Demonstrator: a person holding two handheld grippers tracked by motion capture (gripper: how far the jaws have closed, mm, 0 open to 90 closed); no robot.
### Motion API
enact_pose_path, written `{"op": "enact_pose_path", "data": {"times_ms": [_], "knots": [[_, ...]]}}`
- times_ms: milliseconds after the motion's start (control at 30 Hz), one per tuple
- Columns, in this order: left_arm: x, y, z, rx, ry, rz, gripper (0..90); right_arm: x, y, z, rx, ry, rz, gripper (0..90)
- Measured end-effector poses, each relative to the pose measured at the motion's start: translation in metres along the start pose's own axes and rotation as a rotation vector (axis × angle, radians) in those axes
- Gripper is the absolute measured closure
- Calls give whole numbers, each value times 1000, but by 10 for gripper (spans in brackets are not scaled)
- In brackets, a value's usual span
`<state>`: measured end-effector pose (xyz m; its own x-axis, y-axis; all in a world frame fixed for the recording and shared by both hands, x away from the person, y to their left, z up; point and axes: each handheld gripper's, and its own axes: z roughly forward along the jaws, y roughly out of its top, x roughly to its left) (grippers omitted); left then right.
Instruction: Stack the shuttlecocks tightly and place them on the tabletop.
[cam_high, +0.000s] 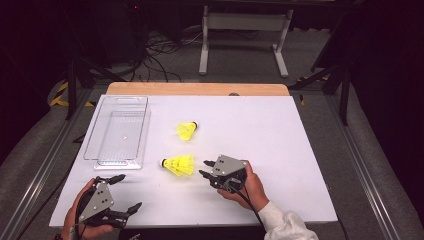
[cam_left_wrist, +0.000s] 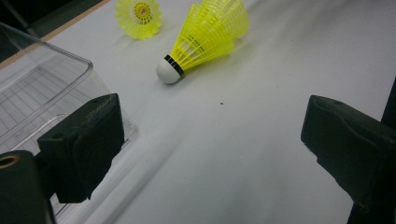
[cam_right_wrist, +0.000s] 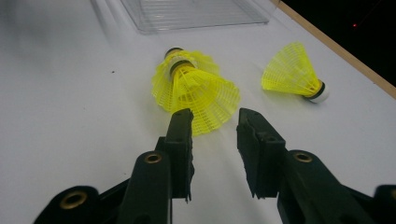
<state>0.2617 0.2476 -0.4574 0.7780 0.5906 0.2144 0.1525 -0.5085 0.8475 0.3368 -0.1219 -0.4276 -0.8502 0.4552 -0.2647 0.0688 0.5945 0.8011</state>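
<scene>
Reaching: right hand-held gripper (cam_high: 206, 168) low over the table (cam_high: 280, 150), jaws parted and holding nothing, lined up on the flared skirt of the near shuttlecock (cam_high: 178, 165); judged a closing-in for a pinch on the skirt rim.
Waiting: left hand-held gripper (cam_high: 126, 192) at the near left corner, jaws spread wide and empty, kept clear of the working side.
Near shuttlecock: on its side, just beyond the right jaws, white cork pointing left toward the tray, open skirt facing the jaws, so easy to nip.
Far shuttlecock (cam_high: 187, 129): also on its side, farther up the table, apart from the first, cork to the right.
Clear tray (cam_high: 118, 131): at the left, nothing inside, close to both; likely where they go.
</scene>
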Motion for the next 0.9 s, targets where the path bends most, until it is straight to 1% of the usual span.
{"op": "enact_pose_path", "data": {"times_ms": [267,500,600,733,900], "knots": [[0,0,0,1,-1,2,71,-10,-9,-20,-4,-37,28,605],[0,0,0,3,3,4,71,-15,-14,-31,-6,-70,45,546],[0,0,0,3,4,5,71,-18,-16,-36,-5,-86,59,502],[0,0,0,4,4,7,71,-21,-20,-40,3,-117,61,444],[0,0,0,5,2,7,71,-24,-23,-47,-20,-139,76,354]]}}
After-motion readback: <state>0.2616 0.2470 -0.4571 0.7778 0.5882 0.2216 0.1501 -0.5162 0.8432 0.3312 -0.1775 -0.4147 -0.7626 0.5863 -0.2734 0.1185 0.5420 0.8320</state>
